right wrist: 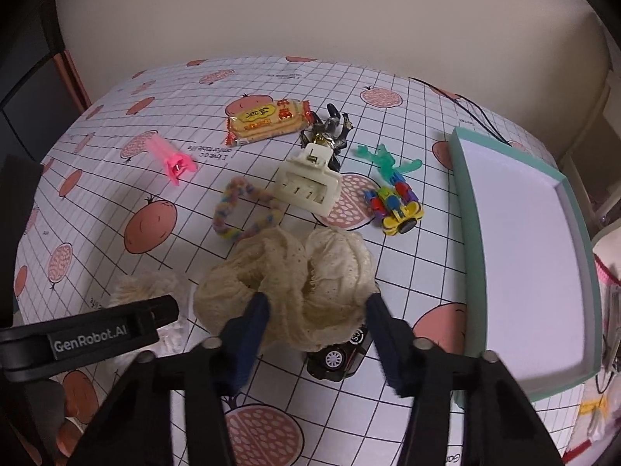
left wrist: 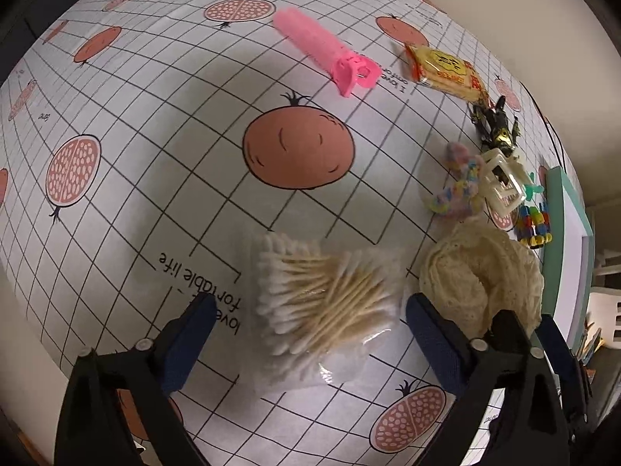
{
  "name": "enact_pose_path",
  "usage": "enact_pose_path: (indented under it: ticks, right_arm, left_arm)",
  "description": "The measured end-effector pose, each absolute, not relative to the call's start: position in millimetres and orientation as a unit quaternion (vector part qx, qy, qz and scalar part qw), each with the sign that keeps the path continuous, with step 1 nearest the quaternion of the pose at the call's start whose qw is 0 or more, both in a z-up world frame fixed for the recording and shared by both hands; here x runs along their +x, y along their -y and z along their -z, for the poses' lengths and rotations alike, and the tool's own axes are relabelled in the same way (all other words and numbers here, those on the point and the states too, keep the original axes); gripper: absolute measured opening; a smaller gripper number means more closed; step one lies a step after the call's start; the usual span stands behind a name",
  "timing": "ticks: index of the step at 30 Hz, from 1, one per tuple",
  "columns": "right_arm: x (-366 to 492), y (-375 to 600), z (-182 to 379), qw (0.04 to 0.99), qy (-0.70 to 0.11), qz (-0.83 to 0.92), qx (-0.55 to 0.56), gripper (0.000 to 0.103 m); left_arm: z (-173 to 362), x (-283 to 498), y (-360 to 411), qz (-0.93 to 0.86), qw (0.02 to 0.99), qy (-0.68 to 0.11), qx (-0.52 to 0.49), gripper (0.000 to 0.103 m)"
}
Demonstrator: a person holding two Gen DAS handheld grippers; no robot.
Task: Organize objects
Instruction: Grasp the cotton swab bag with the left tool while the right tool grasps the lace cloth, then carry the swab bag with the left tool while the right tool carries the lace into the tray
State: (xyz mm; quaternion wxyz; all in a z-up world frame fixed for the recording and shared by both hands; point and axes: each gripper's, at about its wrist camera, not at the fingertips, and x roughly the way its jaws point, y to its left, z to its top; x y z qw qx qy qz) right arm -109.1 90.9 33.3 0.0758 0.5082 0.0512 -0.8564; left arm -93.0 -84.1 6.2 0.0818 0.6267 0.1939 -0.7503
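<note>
While a pomegranate-print grid cloth (right wrist: 163, 89) is covering the bench (right wrist: 271, 73), a plain beige wall (right wrist: 310, 7) is standing behind it. Clutter is sitting across the cloth: pink hair clip (left wrist: 326, 52), yellow cracker packet (right wrist: 268, 120), black-gold robot toy (right wrist: 330, 132), cream claw clip (right wrist: 306, 186), pastel scrunchie (right wrist: 236, 209), green figure (right wrist: 388, 161), block-built toy car (right wrist: 396, 209). A teal-rimmed tray (right wrist: 471, 209) with a white inside is lying at the right edge, holding nothing visible.

Left gripper (left wrist: 310, 326) is pointing steeply down over a clear bag of cotton swabs (left wrist: 322, 295); fingers (left wrist: 190, 334) are standing spread wide on either side of the bag, not pressing it.

Right gripper (right wrist: 316, 330) is tilting down at the cream lace cloth (right wrist: 295, 279), which is bunched just beside the swab bag. Its fingers (right wrist: 252, 334) are partly closed, straddling the near edge of the fabric; left pad is touching the lace, right pad is at its edge, a firm pinch cannot be told. A black toy car (right wrist: 335, 357) is peeking out from under the lace between the fingers.
</note>
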Motion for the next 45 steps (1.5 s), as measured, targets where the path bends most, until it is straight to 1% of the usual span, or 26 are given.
enact_pose_path:
  ticks: [3,7,10,21,25,27,29,31,33,36,38,41,45]
  right_arm:
    - [-109.2,-92.4,-33.1,0.075,-0.043,0.855,0.511,0.046]
    - [-108.0,-93.6,-33.5,0.079,-0.039,0.853,0.515,0.043]
    - [-108.8,-94.7,-33.9,0.084,-0.027,0.851,0.518,0.039]
    - [-106.4,-84.5,-37.2,0.115,-0.012,0.849,0.516,0.039]
    - [-106.7,-79.6,-33.2,0.122,-0.015,0.845,0.52,0.033]
    - [-107.3,-79.3,-28.9,0.119,-0.016,0.842,0.526,0.032]
    - [-108.1,-78.7,-23.6,0.115,-0.02,0.838,0.533,0.028]
    - [-109.5,-77.8,-20.1,0.112,-0.023,0.835,0.538,0.021]
    - [-109.0,-74.9,-20.7,0.119,-0.021,0.835,0.537,0.015]
    - [-105.8,-69.7,-23.4,0.126,-0.028,0.837,0.531,0.014]
    - [-104.6,-66.8,-24.2,0.13,-0.031,0.837,0.531,0.012]
    - [-103.6,-65.4,-26.2,0.131,-0.029,0.837,0.53,0.01]
    - [-100.3,-65.2,-34.3,0.142,-0.017,0.844,0.517,0.009]
  left_arm:
    - [-4.5,-92.4,83.4,0.748,0.079,-0.198,0.629,0.091]
    - [-6.0,-91.9,78.5,0.75,0.073,-0.197,0.627,0.084]
    - [-4.8,-91.5,73.5,0.751,0.072,-0.19,0.628,0.083]
    - [-1.5,-89.5,65.1,0.751,0.075,-0.186,0.629,0.083]
    - [-8.6,-87.8,71.0,0.751,0.076,-0.187,0.629,0.081]
    - [-9.3,-86.8,71.1,0.751,0.077,-0.187,0.628,0.08]
    - [-10.1,-85.9,71.4,0.752,0.079,-0.185,0.628,0.077]
    - [-10.6,-85.5,71.7,0.752,0.08,-0.187,0.627,0.077]
    - [-11.0,-85.2,71.2,0.752,0.08,-0.186,0.627,0.077]
    - [-11.8,-84.6,69.9,0.753,0.08,-0.184,0.627,0.076]
    - [-13.1,-84.2,69.3,0.755,0.078,-0.185,0.625,0.071]
    - [-14.2,-83.0,69.0,0.755,0.075,-0.186,0.624,0.069]
    - [-16.4,-80.4,71.1,0.756,0.071,-0.199,0.62,0.065]
